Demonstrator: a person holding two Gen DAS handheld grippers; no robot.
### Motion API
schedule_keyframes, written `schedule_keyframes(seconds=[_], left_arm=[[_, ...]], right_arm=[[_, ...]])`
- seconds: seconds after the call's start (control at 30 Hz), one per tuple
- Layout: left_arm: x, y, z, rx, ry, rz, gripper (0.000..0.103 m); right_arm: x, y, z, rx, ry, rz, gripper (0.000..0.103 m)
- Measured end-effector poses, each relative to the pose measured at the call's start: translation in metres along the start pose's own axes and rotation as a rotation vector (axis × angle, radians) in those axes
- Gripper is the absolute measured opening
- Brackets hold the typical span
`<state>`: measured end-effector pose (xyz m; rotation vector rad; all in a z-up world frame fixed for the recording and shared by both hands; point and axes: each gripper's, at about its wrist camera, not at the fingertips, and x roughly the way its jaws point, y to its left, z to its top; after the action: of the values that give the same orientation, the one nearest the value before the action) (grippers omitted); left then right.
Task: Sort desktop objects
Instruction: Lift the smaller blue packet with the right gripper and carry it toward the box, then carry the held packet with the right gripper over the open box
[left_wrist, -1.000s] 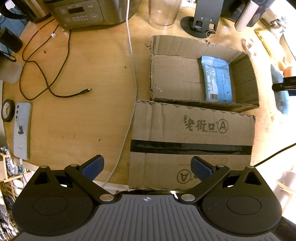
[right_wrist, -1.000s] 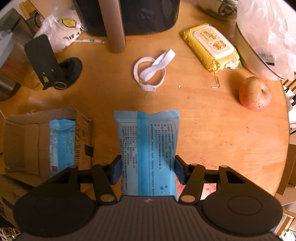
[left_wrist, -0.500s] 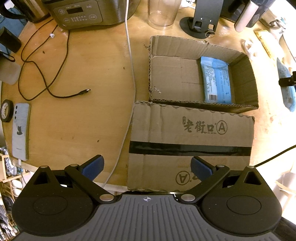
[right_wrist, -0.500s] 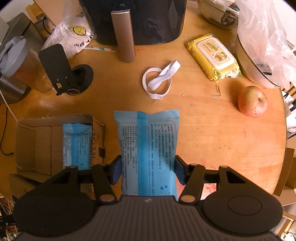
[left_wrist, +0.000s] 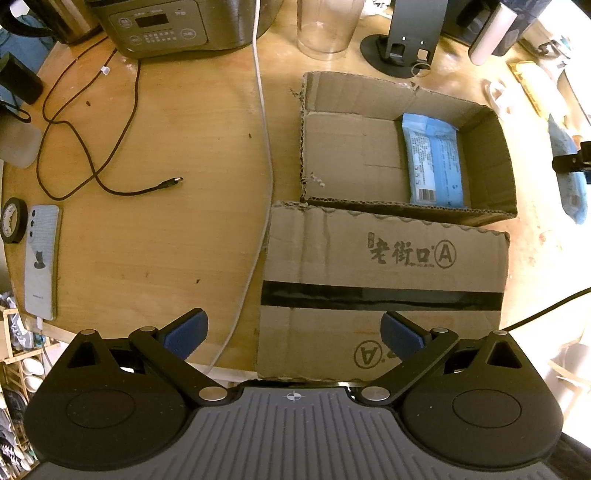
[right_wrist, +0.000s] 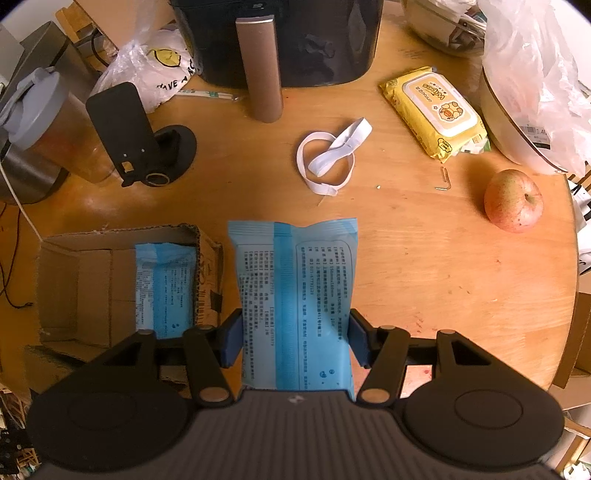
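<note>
Cluttered round wooden desk (right_wrist: 424, 258): right gripper (right_wrist: 295, 338) clamps a blue packet (right_wrist: 295, 295) aloft, cardboard box (right_wrist: 74, 280) at its 9 o'clock holding a matching packet (left_wrist: 434, 162); best carried level over the rim, released low; left gripper (left_wrist: 293, 332) spread, empty.

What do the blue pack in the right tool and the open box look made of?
Blue pack: likely thin plastic film, slightly glossy, with crimped ends and printed text. Box: corrugated cardboard, matte brown, with fluted torn edges.
</note>
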<state>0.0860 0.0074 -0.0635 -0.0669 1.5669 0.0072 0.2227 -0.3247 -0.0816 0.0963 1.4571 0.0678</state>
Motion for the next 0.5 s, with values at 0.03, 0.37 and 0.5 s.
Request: schedule_keyframes(seconds=[0.03, 0.37, 0.5], left_arm=[[0.0, 0.0, 0.0, 0.0, 0.0, -0.001, 0.103], [0.0, 0.002, -0.001, 0.003, -0.003, -0.005, 0.103], [0.0, 0.003, -0.002, 0.003, -0.004, -0.005, 0.103]], right_arm=[[0.0, 0.001, 0.0, 0.0, 0.0, 0.001, 0.055], [-0.002, 0.019, 0.0, -0.007, -0.001, 0.019, 0.055], [-0.002, 0.027, 0.0, -0.01, -0.002, 0.026, 0.055]])
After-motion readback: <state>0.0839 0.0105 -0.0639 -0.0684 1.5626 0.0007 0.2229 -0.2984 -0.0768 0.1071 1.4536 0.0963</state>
